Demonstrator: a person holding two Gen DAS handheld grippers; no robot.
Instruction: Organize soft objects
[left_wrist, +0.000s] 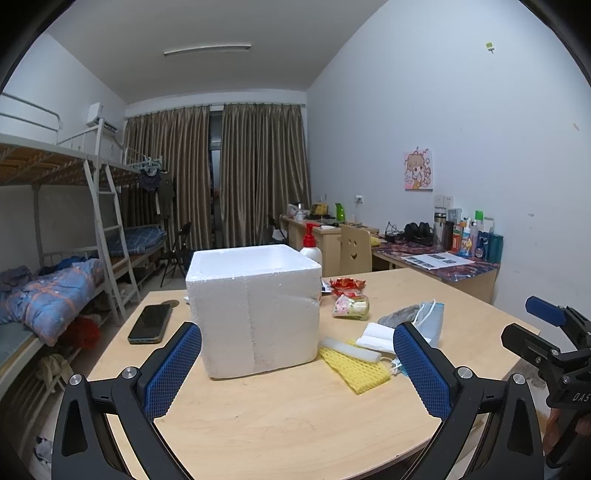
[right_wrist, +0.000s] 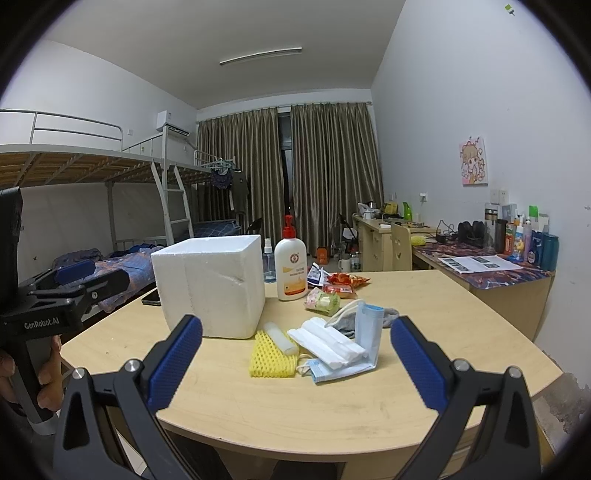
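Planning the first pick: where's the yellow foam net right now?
In the right wrist view the yellow foam net lies flat on the table, just right of the white foam box, under a white foam stick.

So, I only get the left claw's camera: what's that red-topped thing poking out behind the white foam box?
Observer: A white lotion bottle with a red pump and an orange label, standing upright just past the foam box.
Operator: Anything else hiding back there?
Observer: Yes, a small clear spray bottle right beside the lotion bottle, on the box side. The box blocks it from you.
Operator: And what's holding my claw up?
Observer: A hand wrapped round the grip below the left claw, seen at the left edge of the right camera.
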